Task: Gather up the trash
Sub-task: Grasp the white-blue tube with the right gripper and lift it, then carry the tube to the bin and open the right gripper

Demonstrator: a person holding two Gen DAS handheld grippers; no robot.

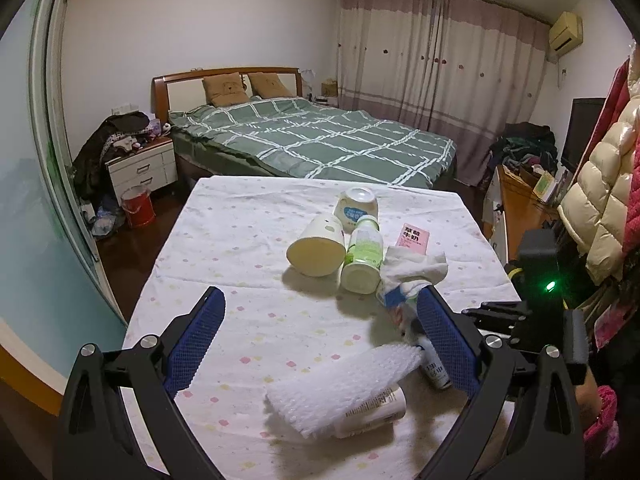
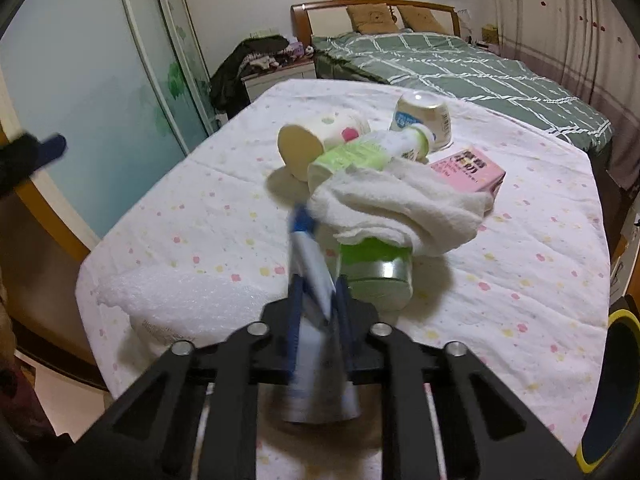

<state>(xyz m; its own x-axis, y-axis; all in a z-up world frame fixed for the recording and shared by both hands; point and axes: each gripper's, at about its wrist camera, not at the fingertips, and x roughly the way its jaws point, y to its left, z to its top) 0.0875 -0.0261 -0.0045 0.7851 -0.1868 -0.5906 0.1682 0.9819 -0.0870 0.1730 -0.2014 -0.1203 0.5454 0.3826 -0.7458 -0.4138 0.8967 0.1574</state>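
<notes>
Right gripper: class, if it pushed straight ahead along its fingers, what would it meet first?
The right gripper is shut on a blue-and-white tube. Just beyond the tube's tip sit the white cloth and the green container under it; the tube would probably meet the cloth first, though depth is unclear.

two cups (image 1: 316,249), two bottles (image 1: 362,258), one carton (image 1: 414,237)

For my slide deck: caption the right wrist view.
Right gripper shut on a blue-and-white tube above the cloth-covered table, with bottles and a crumpled white cloth behind.
</notes>
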